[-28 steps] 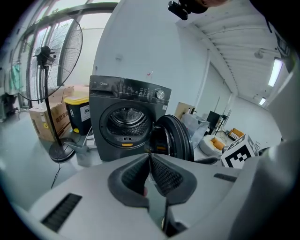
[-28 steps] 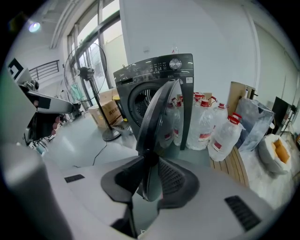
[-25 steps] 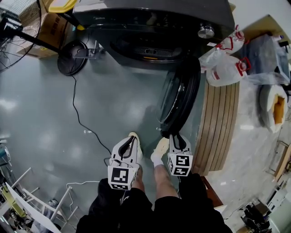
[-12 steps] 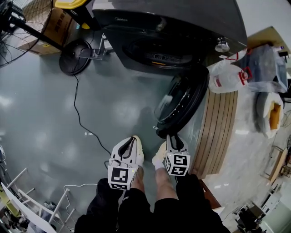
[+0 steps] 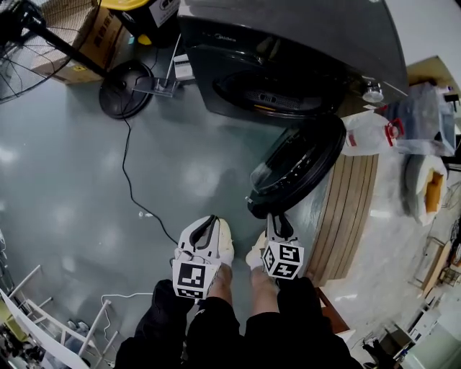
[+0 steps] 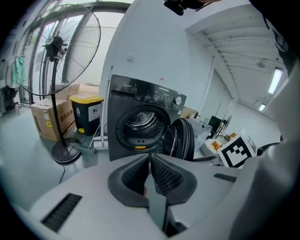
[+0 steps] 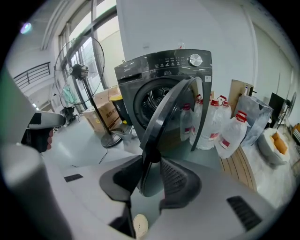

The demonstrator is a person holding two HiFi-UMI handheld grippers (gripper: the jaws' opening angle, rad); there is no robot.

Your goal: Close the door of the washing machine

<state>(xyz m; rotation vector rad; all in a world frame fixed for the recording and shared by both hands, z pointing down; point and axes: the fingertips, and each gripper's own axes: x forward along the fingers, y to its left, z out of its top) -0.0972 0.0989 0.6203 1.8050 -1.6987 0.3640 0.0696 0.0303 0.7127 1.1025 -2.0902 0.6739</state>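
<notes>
The dark grey washing machine (image 5: 288, 43) stands at the top of the head view with its drum opening (image 5: 281, 90) uncovered. Its round black door (image 5: 299, 169) hangs open, hinged at the right, its free edge toward me. My right gripper (image 5: 276, 220) is at that free edge. In the right gripper view the door's rim (image 7: 171, 108) sits between the jaws of my right gripper (image 7: 152, 168), which are opening, with a gap at the right pad. My left gripper (image 5: 209, 222) is beside it to the left, shut and holding nothing, aimed at the machine (image 6: 140, 126).
A standing fan's round base (image 5: 126, 90) and its black cable (image 5: 133, 187) lie on the grey floor to the left. Cardboard boxes (image 5: 75, 43) and a yellow-lidded bin (image 5: 137, 11) stand behind it. Plastic jugs (image 5: 371, 133) sit on a wooden platform (image 5: 353, 209) right of the door.
Both grippers have moved forward toward the machine. The door has swung from nearly edge-on to a slant, a little closer to the machine's front.
</notes>
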